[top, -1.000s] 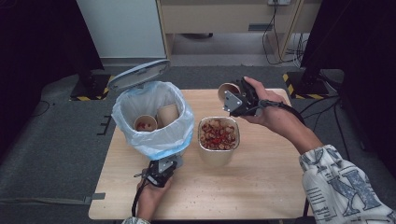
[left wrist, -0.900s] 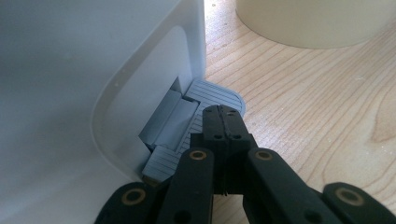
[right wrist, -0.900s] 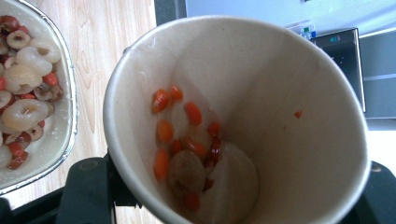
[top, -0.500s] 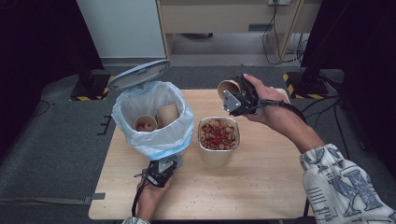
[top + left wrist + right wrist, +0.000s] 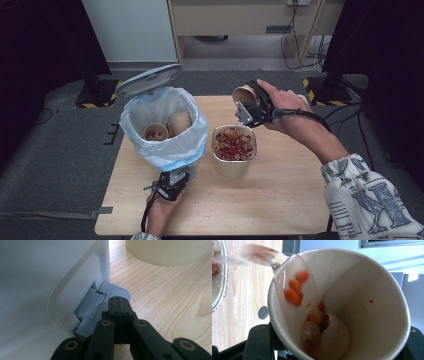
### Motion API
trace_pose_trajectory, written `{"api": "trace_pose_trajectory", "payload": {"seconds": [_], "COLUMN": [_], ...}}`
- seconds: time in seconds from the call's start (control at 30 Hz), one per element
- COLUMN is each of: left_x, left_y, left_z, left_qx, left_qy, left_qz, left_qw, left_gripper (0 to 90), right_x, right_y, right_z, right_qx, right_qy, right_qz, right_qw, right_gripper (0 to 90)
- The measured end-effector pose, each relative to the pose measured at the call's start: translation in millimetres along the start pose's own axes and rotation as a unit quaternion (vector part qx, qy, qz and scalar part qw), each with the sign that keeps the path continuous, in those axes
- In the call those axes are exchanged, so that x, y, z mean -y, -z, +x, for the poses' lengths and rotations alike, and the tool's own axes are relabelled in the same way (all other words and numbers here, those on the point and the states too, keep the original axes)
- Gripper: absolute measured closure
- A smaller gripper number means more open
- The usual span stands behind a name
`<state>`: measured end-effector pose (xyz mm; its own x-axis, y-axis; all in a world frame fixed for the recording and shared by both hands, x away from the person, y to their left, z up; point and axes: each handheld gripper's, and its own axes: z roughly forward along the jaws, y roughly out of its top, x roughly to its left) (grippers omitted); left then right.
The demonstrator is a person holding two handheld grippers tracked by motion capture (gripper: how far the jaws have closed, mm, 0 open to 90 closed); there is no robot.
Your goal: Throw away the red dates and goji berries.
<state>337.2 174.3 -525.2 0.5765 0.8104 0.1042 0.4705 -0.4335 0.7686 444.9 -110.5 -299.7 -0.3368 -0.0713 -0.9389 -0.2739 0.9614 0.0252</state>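
Note:
My right gripper (image 5: 250, 107) is shut on a tan paper cup (image 5: 242, 94), tipped on its side just behind a round container (image 5: 234, 167) full of red and pale food pieces. In the right gripper view the cup (image 5: 362, 290) holds liquid, red berries and pale fruit, and a stream runs over its lip toward the container (image 5: 217, 290). My left gripper (image 5: 175, 181) is shut, its tip (image 5: 119, 302) resting on the grey foot pedal (image 5: 115, 291) of a white bin (image 5: 37, 277). The bin's lid (image 5: 148, 79) stands open.
The bin's pale blue bag (image 5: 170, 152) holds two used paper cups (image 5: 155, 132) (image 5: 179, 121). Bin and container stand side by side on a wooden table (image 5: 280, 200). Bare wood lies in front of the container and to its right. Grey floor surrounds the table.
The right gripper with the cup has shifted slightly left, toward the container. The left gripper has stayed on the pedal and the lid is still up.

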Motion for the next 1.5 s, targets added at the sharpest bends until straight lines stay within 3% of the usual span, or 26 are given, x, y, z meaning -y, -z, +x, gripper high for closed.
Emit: {"api": "trace_pose_trajectory", "payload": {"seconds": [1.13, 1.23, 1.3, 1.33, 1.37, 1.5], "left_x": [-0.2, -0.2, -0.2, -0.2, -0.2, -0.3], "left_y": [0.4, 0.5, 0.3, 0.3, 0.3, 0.4], "left_z": [-0.2, -0.3, -0.3, -0.3, -0.4, -0.4], "left_qx": [0.0, -0.001, 0.0, 0.0, 0.0, 0.0], "left_qy": [-0.002, -0.002, -0.001, -0.001, -0.002, -0.001], "left_qz": [0.003, 0.003, 0.002, 0.002, 0.002, 0.003], "left_qw": [1.0, 1.0, 1.0, 1.0, 1.0, 1.0], "left_gripper": [89.9, 89.9, 89.9, 89.9, 89.8, 89.9], "right_x": [2.0, -0.3, -6.4, -6.4, -9.8, -13.8], "right_y": [2.6, 2.7, 3.3, 3.3, 3.9, 4.4], "right_z": [-5.4, -5.3, -4.7, -4.7, -3.7, -3.7], "right_qx": [0.009, 0.01, 0.017, 0.017, 0.023, 0.028], "right_qy": [0.015, 0.027, 0.071, 0.071, 0.093, 0.121], "right_qz": [0.004, 0.008, 0.02, 0.02, 0.025, 0.035], "right_qw": [0.9998, 0.9995, 0.9971, 0.9971, 0.9951, 0.9916], "right_gripper": [33.5, 33.6, 33.7, 33.7, 33.8, 34.0]}}
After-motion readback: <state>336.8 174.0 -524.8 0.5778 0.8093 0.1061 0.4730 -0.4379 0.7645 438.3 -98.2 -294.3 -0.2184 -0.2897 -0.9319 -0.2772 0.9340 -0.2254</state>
